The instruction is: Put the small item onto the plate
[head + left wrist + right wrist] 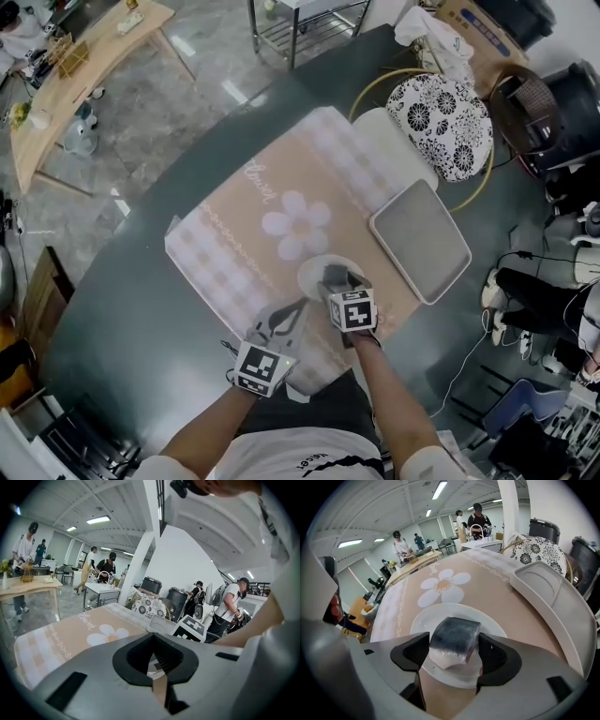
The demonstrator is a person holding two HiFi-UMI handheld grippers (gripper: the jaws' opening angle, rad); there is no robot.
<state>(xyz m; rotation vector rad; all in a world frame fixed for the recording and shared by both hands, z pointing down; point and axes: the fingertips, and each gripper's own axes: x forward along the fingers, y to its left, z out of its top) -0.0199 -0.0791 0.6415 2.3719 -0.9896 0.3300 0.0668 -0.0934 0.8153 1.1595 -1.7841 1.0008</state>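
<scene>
The small item (pixel 454 638) is a block of fish with a dark silvery top and a pale underside. My right gripper (pixel 454 651) is shut on it and holds it just above the near part of a round white plate (pixel 436 616). From the head view, the plate (pixel 311 273) lies on the placemat below the flower print, with the right gripper (pixel 336 281) over its near right part. My left gripper (pixel 287 319) sits to the plate's near left, over the mat's front edge. In its own view the left gripper (pixel 154 662) is shut with nothing between its jaws.
A beige checked placemat (pixel 272 192) with a white flower covers the middle of the dark round table (pixel 131 309). A grey rectangular tray (pixel 420 240) lies at the mat's right edge. Behind it stands a chair with a black-and-white patterned cushion (pixel 441 124). People stand in the room beyond.
</scene>
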